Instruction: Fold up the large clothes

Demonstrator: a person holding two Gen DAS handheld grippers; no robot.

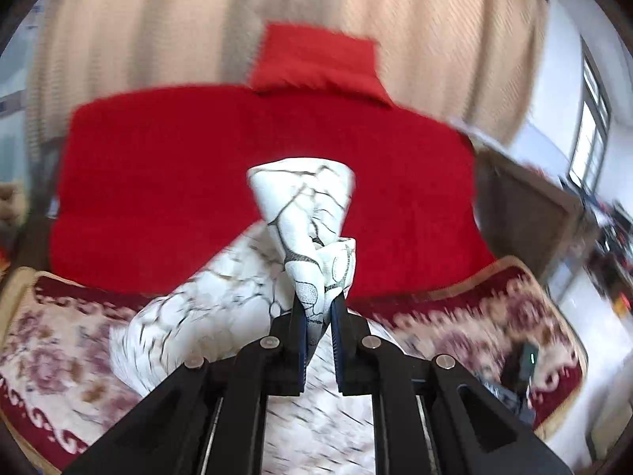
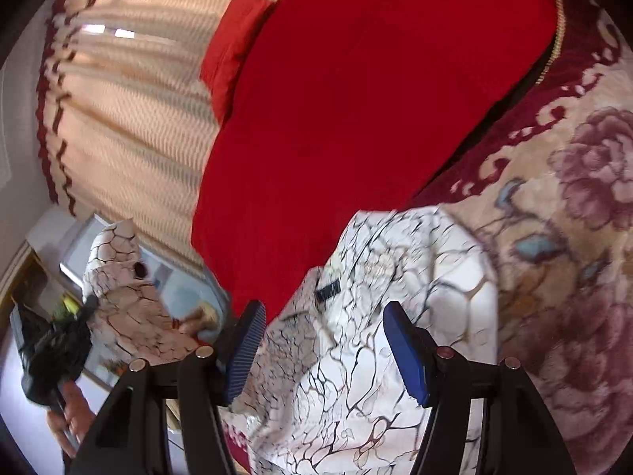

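Note:
A white garment with a dark crackle print (image 1: 221, 316) lies on a floral blanket. My left gripper (image 1: 318, 304) is shut on a bunched edge of it (image 1: 312, 217) and holds that part lifted above the bed. In the right wrist view the garment (image 2: 376, 336) spreads under my right gripper (image 2: 324, 340), which is open with its blue pads (image 2: 407, 352) on either side of the cloth, not pinching it. The left gripper with its lifted cloth (image 2: 118, 297) shows at the left of that view.
A red blanket (image 1: 257, 182) and a red pillow (image 1: 316, 59) lie further up the bed. The floral blanket (image 2: 573, 237) has a dark red border. Beige curtains (image 1: 198, 19) hang behind. A window (image 1: 589, 130) and furniture are at the right.

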